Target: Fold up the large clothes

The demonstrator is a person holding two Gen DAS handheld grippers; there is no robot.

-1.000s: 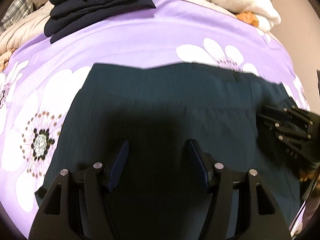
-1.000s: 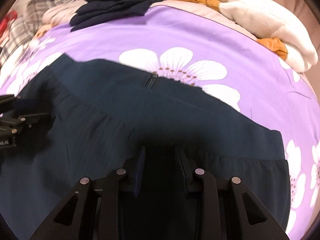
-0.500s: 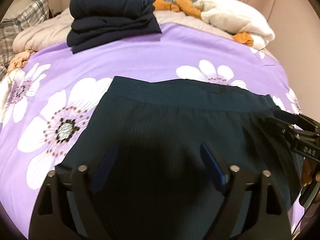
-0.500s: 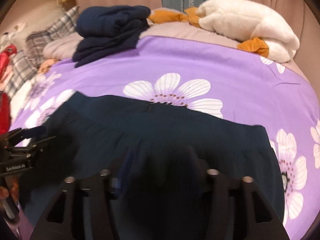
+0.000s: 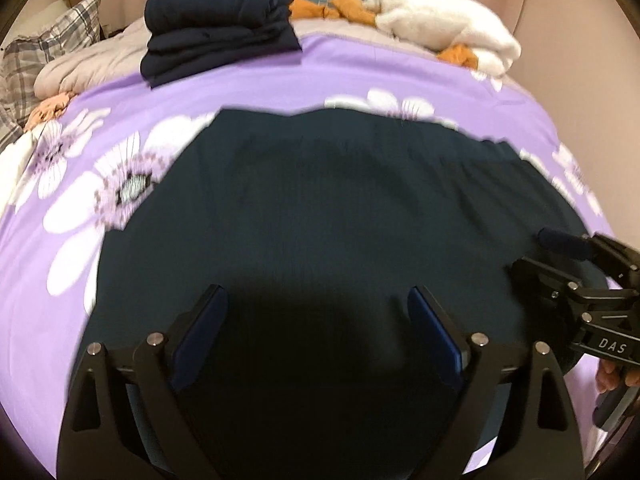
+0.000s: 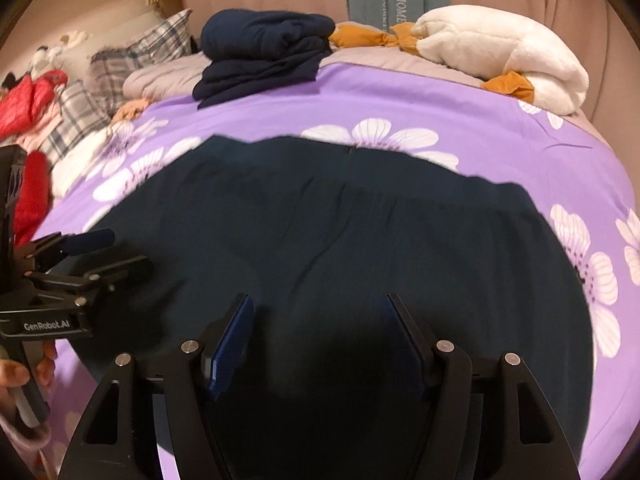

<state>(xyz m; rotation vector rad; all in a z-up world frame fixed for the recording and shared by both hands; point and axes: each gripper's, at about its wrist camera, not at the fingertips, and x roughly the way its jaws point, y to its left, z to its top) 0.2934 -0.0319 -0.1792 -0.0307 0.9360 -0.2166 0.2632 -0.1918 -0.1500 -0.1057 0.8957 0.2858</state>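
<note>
Both the left gripper (image 5: 316,336) and right gripper (image 6: 318,340), jaws just opened wide and empty, are backing away over the dark garment (image 5: 340,216) lying flat on the purple bedspread (image 5: 280,88), suggesting one fold is finished.

the dark garment (image 5: 320,216) lies flat across the purple flowered bedspread (image 5: 248,88), and nothing stands on it, so there is open room above all of it. my left gripper (image 5: 316,320) and right gripper (image 6: 318,328) hang side by side over its near part, apart from each other. past its far edge runs a clear strip of bedspread. beyond that, the folded navy stack (image 5: 216,28), white plush blanket (image 5: 448,28) and plaid pillow (image 6: 132,60) block the way.
</note>
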